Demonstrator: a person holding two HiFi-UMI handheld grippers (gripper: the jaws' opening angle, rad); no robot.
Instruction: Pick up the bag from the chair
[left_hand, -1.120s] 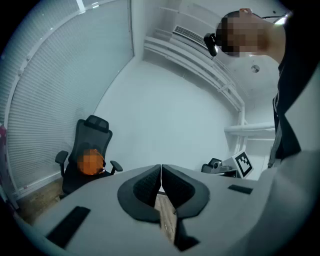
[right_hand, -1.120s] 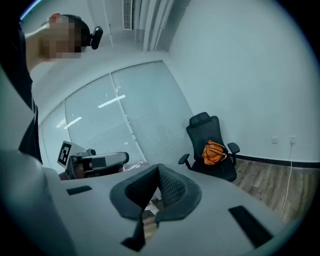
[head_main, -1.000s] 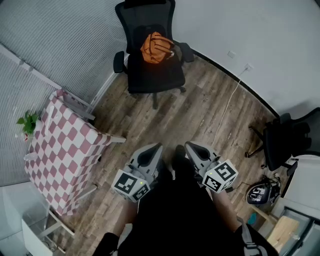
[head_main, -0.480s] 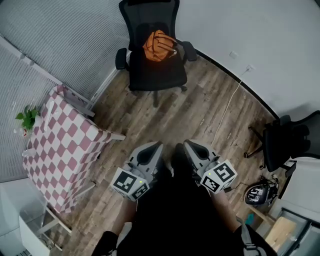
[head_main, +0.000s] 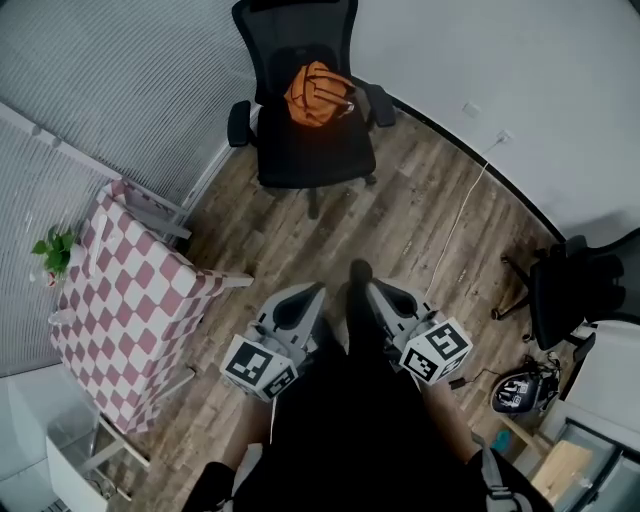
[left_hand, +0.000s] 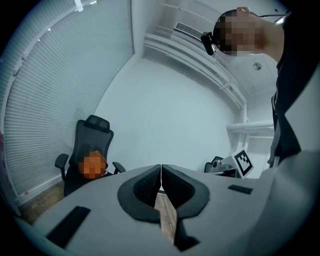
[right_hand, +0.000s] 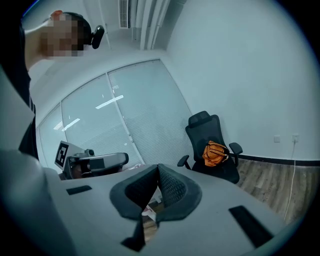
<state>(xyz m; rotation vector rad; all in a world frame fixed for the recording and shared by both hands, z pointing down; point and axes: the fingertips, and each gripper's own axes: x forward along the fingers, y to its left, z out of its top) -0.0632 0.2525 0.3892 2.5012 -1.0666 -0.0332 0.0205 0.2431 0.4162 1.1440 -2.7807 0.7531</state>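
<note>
An orange bag (head_main: 317, 94) lies on the seat of a black office chair (head_main: 308, 140) at the far side of the room; the bag (right_hand: 215, 153) also shows in the right gripper view, and as a blurred orange patch on the chair (left_hand: 85, 160) in the left gripper view. My left gripper (head_main: 306, 296) and right gripper (head_main: 378, 294) are held close to the body, well short of the chair. Both are shut with nothing between the pads. In the gripper views the left gripper (left_hand: 161, 174) and right gripper (right_hand: 157, 172) show jaws pressed together.
A table with a pink and white checked cloth (head_main: 125, 300) stands at the left, with a small green plant (head_main: 55, 250) beside it. A second black chair (head_main: 580, 285) is at the right. A white cable (head_main: 455, 215) crosses the wooden floor. A person's foot (head_main: 358, 272) points toward the chair.
The view has shifted slightly; both grippers stay shut near the body. A foot has stepped forward between them.
</note>
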